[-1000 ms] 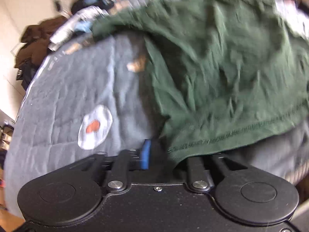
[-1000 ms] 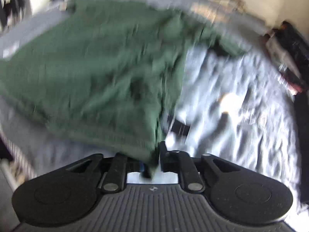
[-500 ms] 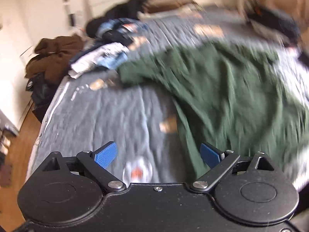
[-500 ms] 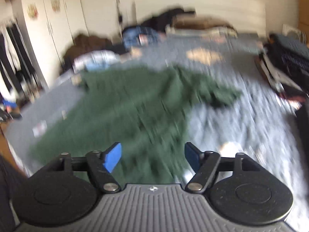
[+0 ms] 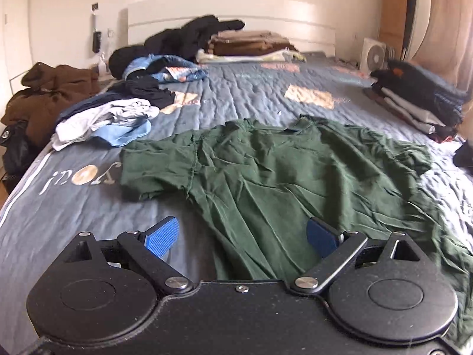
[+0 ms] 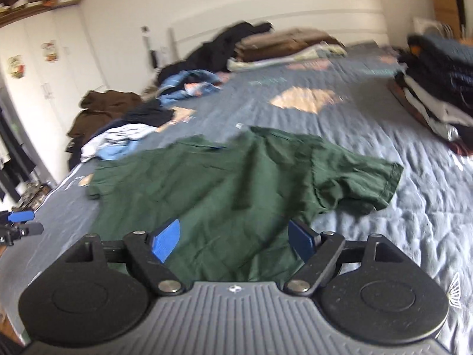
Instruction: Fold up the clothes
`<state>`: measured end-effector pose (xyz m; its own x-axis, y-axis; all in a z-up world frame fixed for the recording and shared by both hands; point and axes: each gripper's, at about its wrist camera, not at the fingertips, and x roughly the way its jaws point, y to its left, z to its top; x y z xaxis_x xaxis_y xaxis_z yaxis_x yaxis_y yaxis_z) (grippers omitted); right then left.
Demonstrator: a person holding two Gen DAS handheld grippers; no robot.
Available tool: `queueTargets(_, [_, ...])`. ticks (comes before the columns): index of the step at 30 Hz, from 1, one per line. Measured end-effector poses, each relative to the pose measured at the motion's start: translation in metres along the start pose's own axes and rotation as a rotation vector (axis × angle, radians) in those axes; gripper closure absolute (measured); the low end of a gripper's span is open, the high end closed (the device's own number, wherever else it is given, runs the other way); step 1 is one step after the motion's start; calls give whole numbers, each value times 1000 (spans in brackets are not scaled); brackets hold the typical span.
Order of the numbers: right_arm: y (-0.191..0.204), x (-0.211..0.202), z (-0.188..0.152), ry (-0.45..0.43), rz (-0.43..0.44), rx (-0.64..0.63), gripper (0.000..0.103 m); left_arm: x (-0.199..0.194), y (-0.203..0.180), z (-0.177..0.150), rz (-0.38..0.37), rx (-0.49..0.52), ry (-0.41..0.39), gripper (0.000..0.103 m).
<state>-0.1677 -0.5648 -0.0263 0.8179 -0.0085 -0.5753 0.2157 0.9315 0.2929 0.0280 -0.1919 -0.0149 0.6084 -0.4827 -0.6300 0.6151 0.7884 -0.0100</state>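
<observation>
The left gripper is closest in its own view. Its two blue pads stand wide apart, with nothing pinched between them. The right gripper is opening too. Its blue pads are apart, and no cloth is caught between them. At the left edge of the right view, a small piece of the left gripper shows.

Just past both grippers lies the green shirt. It is spread out on the grey bed cover, wrinkled and not folded. Its bottom edge is nearest the grippers, and its collar points toward the far end of the bed. One short sleeve sticks out to the left and one to the right.

Farther back on the left is a loose pile of clothes, white, blue and black. A brown jacket sits off the bed's left side. On the right edge of the bed is a neat stack of folded clothes. At the far end, by the white headboard, lie a black coat and folded brown blankets.
</observation>
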Motion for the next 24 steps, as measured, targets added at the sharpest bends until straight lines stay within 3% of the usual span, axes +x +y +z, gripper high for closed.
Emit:
queueTargets(6, [-7,25,12,-2,31,40,23,55,13,53,2,59,30,10])
queueTargets(12, [-6,26,23,-32,105,56,21,138,14,108,-35,111,80,10])
queueTargets(16, [-12,27,31,-63,126,74,19,198,6,122,-52,167,145,23])
queueTargets(24, [-34,39,26,-46,81,123,18,281,-2,136,0,240,218,23])
